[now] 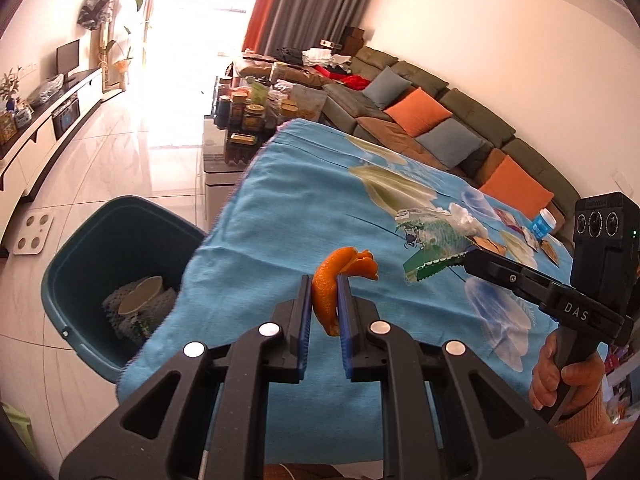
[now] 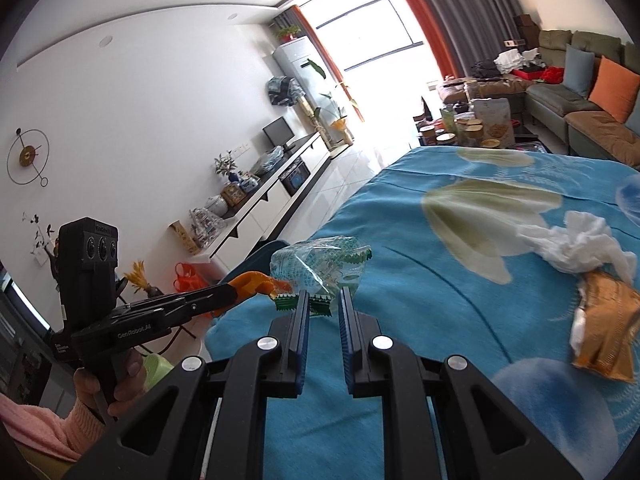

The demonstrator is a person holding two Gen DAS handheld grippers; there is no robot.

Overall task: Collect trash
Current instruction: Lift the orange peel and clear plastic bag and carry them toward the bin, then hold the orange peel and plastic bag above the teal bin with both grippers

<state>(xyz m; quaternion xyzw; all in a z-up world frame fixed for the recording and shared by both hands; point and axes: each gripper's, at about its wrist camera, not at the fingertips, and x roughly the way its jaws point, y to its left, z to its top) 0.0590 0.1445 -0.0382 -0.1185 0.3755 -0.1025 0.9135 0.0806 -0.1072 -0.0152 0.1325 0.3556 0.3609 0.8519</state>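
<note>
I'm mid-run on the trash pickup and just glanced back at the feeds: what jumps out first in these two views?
The bright orange peel pinched in the left gripper, above the near edge of the blue tablecloth. Beside it, the right gripper reaches at a clear green-printed wrapper, its fingers apart around the edge. Left of the table, the teal bin on the floor already holds a paper cup.

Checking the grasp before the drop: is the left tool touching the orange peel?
Touching: left wrist view shows the left tool pinching the orange peel between both pads.
</note>
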